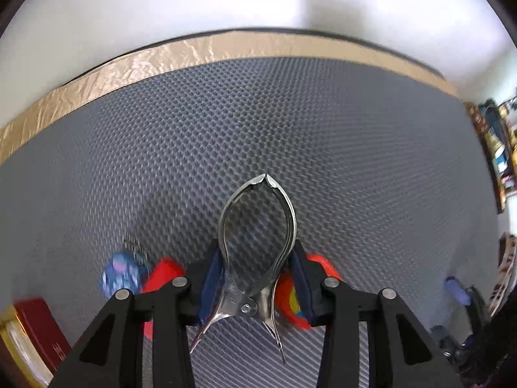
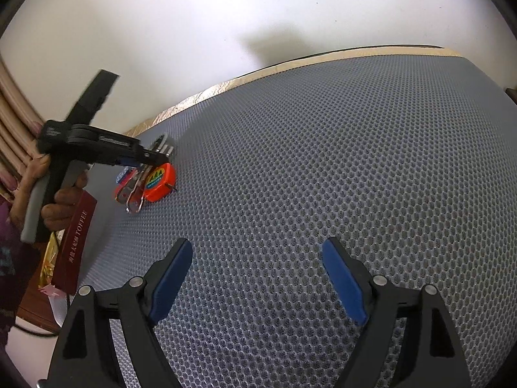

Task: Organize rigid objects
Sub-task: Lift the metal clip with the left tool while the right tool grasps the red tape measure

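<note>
Grey honeycomb matting (image 2: pixel 323 161) carries an orange tape measure (image 2: pixel 159 181) near its left edge, where the left gripper (image 1: pixel 257 278) clamps steel nippers (image 1: pixel 258 226) pointing forward above it, right gripper (image 2: pixel 258 278) wide open, empty, well apart.

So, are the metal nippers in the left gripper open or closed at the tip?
Closed: the metal nippers have their two blades meeting at the tip, while the left gripper squeezes their handles between its blue pads.

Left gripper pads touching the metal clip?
Touching. The left wrist view shows the left gripper with both blue pads pressed against the metal clip, no gap.
</note>
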A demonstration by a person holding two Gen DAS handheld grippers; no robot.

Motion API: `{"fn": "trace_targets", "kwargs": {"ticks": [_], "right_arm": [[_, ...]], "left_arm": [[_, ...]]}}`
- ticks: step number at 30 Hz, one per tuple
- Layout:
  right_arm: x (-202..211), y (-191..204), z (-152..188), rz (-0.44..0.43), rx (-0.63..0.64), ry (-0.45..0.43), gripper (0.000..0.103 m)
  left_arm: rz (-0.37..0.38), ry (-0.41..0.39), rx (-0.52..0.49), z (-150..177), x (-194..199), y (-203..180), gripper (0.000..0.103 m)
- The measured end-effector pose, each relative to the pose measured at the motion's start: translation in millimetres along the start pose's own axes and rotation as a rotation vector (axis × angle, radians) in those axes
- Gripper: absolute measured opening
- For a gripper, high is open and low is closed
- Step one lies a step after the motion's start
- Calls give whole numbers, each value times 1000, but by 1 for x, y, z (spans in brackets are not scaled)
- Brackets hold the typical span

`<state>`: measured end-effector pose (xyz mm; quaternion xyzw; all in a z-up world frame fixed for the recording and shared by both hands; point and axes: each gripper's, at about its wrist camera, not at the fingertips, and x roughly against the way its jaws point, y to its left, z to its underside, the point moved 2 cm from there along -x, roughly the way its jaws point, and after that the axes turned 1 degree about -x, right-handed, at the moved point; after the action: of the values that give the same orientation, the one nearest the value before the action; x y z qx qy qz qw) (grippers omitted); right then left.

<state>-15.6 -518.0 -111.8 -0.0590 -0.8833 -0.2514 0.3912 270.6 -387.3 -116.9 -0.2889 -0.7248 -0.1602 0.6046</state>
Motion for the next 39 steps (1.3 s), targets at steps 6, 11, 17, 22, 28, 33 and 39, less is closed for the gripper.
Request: {"fn": "trace_targets", "kwargs": {"ticks": [6,11,17,22,28,33,39], "right_arm": [[-4,6,2,18,17,1,81],[-7,17,3,39,51,8,81],[-23,63,-11,-8,154,18,81],[-66,110,-30,-18,257,61,81],[-108,148,-41,18,371,96,80],[-130,155,-46,53,390,123,79],[-145,165,-47,135,455,118,45]], "left_arm": [[3,-112,103,43,57,8,40],[40,-161,167,74,94,17,40],[63,-196,240,128,124,27,39],[56,-217,259,158,148,26,39],[50,-242,296,192,170,32,39],[48,-267,341,213,188,45,39],[21,-308,398,236,222,66,39]]}}
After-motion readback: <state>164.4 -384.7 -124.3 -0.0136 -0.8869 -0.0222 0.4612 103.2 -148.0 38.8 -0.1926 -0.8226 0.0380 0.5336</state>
